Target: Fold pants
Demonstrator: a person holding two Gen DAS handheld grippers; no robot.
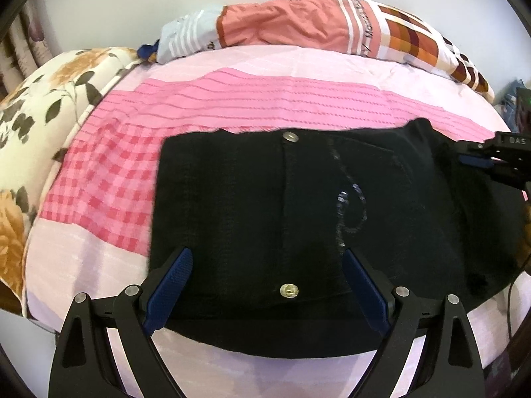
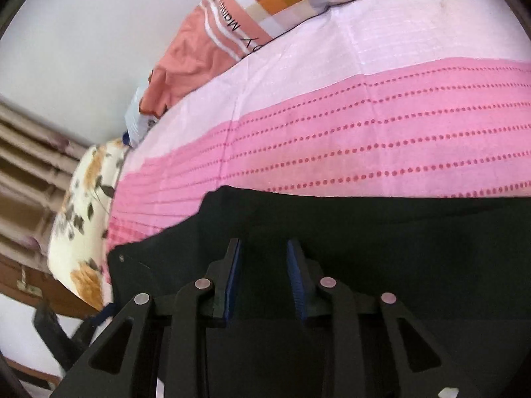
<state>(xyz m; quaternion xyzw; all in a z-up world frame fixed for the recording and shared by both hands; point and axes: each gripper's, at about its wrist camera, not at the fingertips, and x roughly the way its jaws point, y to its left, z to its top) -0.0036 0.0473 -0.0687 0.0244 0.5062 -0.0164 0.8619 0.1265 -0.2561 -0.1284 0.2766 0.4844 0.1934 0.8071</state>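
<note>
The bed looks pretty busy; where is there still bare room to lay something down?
Free: the pink sheet between the black pants and the orange pillow, and the checked patch left of the pants, bordered by the floral pillow. Crowded: the near middle, under the pants and both grippers.

Soft, even daylight with faint shadows. Heavy fisheye bending and dark corner vignette. The black pants (image 1: 298, 219) lose detail; the right view's left edge is motion-blurred.
</note>
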